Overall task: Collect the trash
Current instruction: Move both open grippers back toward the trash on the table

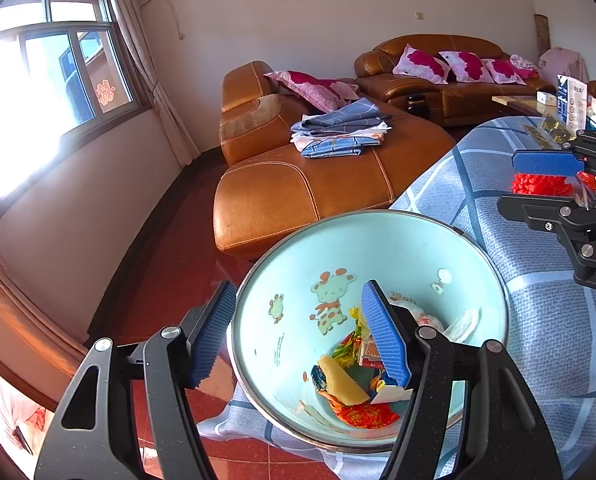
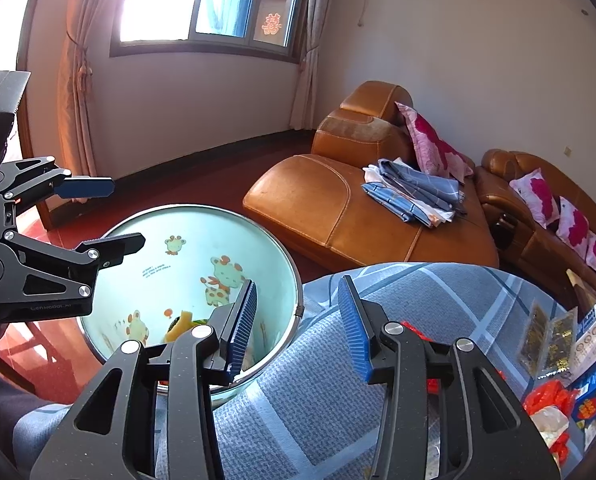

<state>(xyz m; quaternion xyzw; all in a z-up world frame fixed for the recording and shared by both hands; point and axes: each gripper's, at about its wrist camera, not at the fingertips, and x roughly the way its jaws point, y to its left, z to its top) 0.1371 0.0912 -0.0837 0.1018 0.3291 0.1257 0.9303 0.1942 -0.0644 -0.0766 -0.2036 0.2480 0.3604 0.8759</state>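
Observation:
A light blue trash bin (image 1: 378, 240) with giraffe pictures stands beside the cloth-covered table; it also shows in the right wrist view (image 2: 145, 248). It holds several wrappers (image 1: 350, 380). My left gripper (image 1: 298, 332) is open and empty, its right finger over the bin's mouth and its left finger outside the rim. My right gripper (image 2: 295, 326) is open and empty over the table edge next to the bin; it shows in the left wrist view (image 1: 538, 180) at the right. More trash, red wrappers (image 2: 546, 396) and packets (image 2: 546, 336), lies on the table at the right.
The table wears a blue checked cloth (image 2: 378, 360). A brown leather sofa (image 1: 318, 184) with folded fabric (image 1: 338, 132) and pink pillows stands beyond. The floor is red tile (image 1: 169, 272). A window (image 1: 37, 80) is at the left.

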